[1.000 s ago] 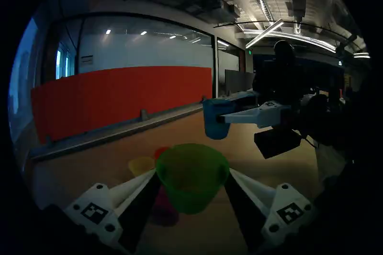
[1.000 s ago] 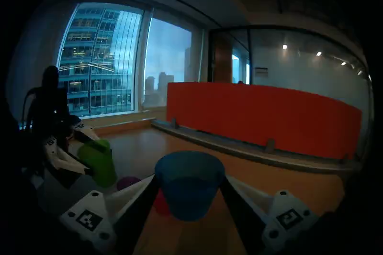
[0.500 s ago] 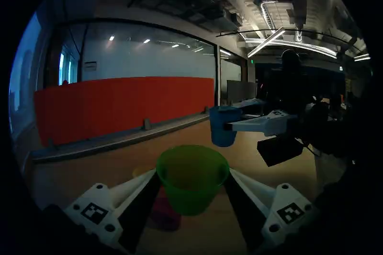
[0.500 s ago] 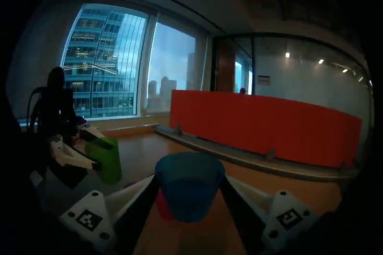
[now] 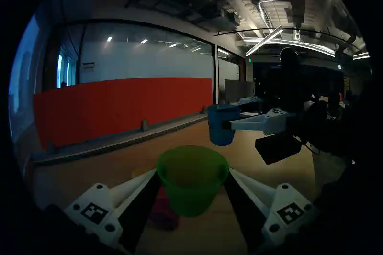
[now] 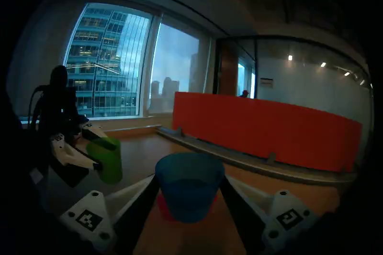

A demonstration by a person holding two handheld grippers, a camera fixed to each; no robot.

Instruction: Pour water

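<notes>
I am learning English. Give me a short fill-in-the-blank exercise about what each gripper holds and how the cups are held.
1. The left gripper has its jaws shut on a cup whose colour is ____.
2. The right gripper has its jaws shut on a second cup whose colour is ____.
3. Nothing is being poured at this moment: both cups are held ____, with their openings facing up.

Missing words: green; blue; upright.

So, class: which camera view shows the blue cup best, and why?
The right gripper view: the blue cup is close and central, held in the right gripper, with its open mouth visible. The left gripper view shows it farther off, small and side-on.
</notes>
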